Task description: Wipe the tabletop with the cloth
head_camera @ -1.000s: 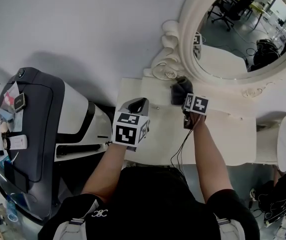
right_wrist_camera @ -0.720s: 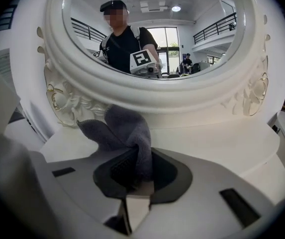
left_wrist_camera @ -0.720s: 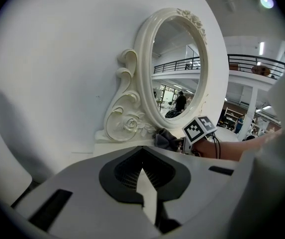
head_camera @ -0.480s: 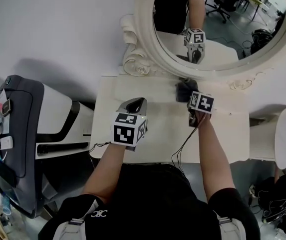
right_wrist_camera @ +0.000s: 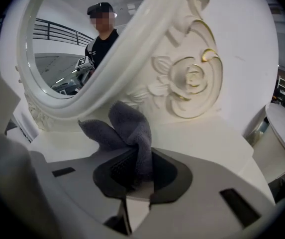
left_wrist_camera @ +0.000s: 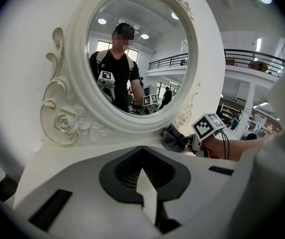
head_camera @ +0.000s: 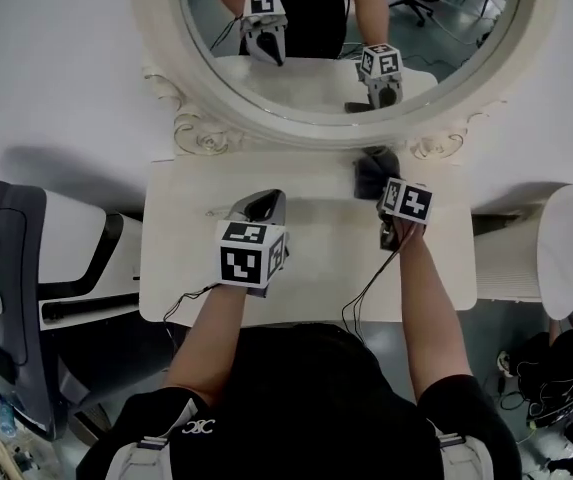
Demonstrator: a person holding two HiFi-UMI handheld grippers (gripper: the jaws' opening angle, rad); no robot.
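On the back right part of the white tabletop [head_camera: 311,268], close to the foot of the big round mirror [head_camera: 194,126], the right gripper [head_camera: 384,190] held the grey cloth [head_camera: 370,172]; the cloth was bunched up and sat just beside the mirror's curly frame; it looked as if it was low enough to touch the top, but I could not tell if it was pressed down; so the step in hand seemed to be the wiping itself, likely near its start, since most of the top lay bare in front of the cloth; the next move would need the cloth pushed flat onto the top and slid along it in long rows, with care not to bump the frame or the wires that hung by the arms; the right jaws were squeezed nearly closed on one fold of the cloth, and the rest of it stuck out past them in two floppy flaps; the left gripper [head_camera: 257,206] hung over the middle left of the top, well apart from the cloth; its jaws were pressed together with nothing between them, so it held nothing.
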